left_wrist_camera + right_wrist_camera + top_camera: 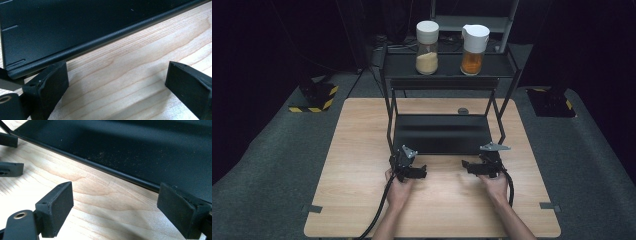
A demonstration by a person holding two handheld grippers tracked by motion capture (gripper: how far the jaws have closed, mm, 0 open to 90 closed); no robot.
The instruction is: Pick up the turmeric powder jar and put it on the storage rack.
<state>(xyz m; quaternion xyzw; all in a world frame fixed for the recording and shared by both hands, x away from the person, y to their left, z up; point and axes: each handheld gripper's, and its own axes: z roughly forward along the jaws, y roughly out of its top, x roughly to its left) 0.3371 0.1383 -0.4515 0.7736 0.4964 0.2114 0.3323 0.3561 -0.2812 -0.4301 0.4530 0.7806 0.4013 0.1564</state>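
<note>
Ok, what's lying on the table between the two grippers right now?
Nothing: in the high view bare wood of the table separates the left gripper from the right gripper. Both point inward at each other, just in front of the black rack's lower shelf.

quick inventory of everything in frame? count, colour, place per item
Rack: 1, black metal, two shelves, at the table's far middle.
Powder jar: 1, clear with a white lid, tan contents, top shelf left.
Liquid jar: 1, clear with a white spout lid, amber contents, top shelf right.
Small disc: 1, dark, on the table behind the rack.
Table: 1, light wood.
Left gripper: black, open, before the lower shelf's front edge.
Right gripper: black, open, beside it.
</note>
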